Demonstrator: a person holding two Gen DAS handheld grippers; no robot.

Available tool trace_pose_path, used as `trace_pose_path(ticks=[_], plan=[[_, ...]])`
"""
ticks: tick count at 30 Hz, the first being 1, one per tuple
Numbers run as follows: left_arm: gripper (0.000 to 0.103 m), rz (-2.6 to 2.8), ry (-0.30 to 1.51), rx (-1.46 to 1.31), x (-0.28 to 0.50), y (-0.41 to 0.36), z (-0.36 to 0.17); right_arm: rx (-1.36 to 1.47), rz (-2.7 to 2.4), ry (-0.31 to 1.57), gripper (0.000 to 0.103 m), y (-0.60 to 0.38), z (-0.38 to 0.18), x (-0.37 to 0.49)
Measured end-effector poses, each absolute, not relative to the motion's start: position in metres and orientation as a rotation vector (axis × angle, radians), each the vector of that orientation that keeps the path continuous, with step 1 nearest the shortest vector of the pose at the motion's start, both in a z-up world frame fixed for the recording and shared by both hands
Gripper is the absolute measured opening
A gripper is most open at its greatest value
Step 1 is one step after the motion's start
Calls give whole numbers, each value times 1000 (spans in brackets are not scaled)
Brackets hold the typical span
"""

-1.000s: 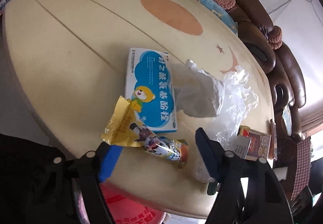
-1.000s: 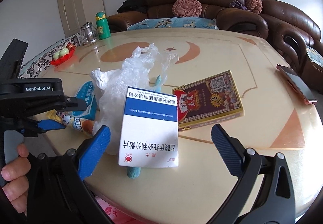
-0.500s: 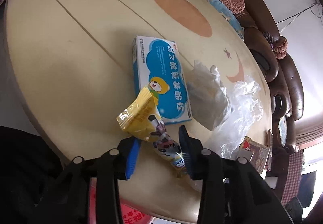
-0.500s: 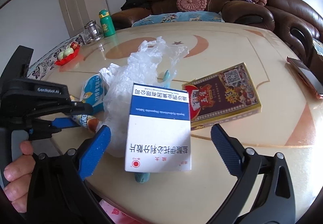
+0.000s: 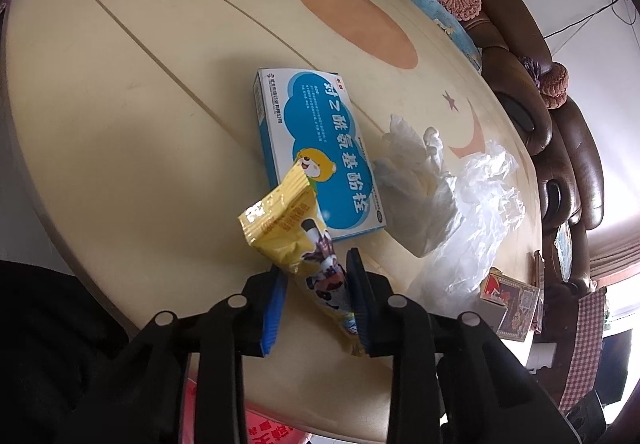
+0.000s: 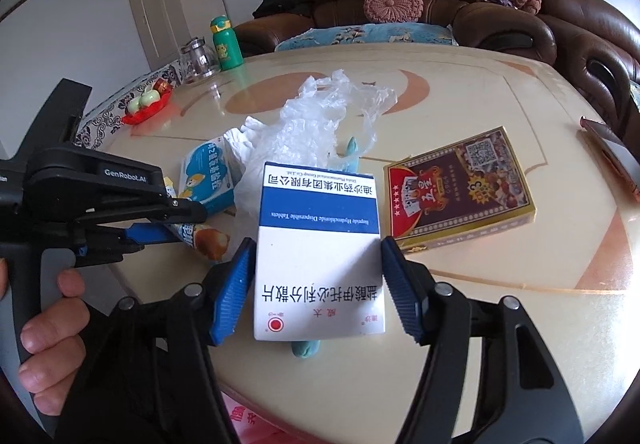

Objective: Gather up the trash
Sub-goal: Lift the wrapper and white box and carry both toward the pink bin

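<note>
On the cream round table (image 5: 140, 124) my left gripper (image 5: 316, 304) is closing on a yellow snack wrapper (image 5: 288, 228). Both blue pads touch the wrapper's printed end, and its yellow end tilts up over a blue box. The right wrist view shows the same left gripper (image 6: 180, 224) at the left with the wrapper (image 6: 204, 240) in it. My right gripper (image 6: 318, 276) is closing on a white and blue medicine box (image 6: 316, 244), with a pad against each long side. That box rests on a teal object (image 6: 306, 348).
A blue medicine box with a bear (image 5: 320, 148), a crumpled tissue (image 5: 416, 180) and a clear plastic bag (image 6: 316, 124) lie mid-table. A card box (image 6: 460, 188) and phone (image 6: 612, 160) lie right. Bottle (image 6: 226, 44), jar (image 6: 198, 58), red dish (image 6: 146, 104) and brown sofa (image 6: 500, 4) stand behind.
The left jaws have drawn in around the wrapper, and its yellow end has risen. The right jaws have come in from wide open to the sides of the white and blue box.
</note>
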State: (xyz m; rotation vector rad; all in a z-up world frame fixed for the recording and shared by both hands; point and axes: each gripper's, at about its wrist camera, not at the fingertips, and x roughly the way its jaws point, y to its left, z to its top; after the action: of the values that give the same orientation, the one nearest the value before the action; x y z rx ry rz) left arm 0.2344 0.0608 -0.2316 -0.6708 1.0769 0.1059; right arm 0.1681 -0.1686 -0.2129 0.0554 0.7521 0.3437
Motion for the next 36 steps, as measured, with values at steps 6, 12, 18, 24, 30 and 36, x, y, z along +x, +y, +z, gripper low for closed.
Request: trace_pose_path(ticks=[6,12,18,24,30,36], plan=[[29,101,1078,-656,235,61,-231,32,324,746,63,-164,-212,167],[27,91,1075,-638,234,60,-228,12,311,710,62,-162,-204,161],[23,75,1062,-614,228,58,-221,7,308,682,62,-162,-194,157],[20,64,1049,-576,227,58,-217,-2,295,668,62,-163,-190,154],[19,51,1008,-527,220,60,-204,-4,289,661,62,-161,-187,153],[19,35,989,-470,216,57,-196,-11,277,642,62,-159,-178,150]])
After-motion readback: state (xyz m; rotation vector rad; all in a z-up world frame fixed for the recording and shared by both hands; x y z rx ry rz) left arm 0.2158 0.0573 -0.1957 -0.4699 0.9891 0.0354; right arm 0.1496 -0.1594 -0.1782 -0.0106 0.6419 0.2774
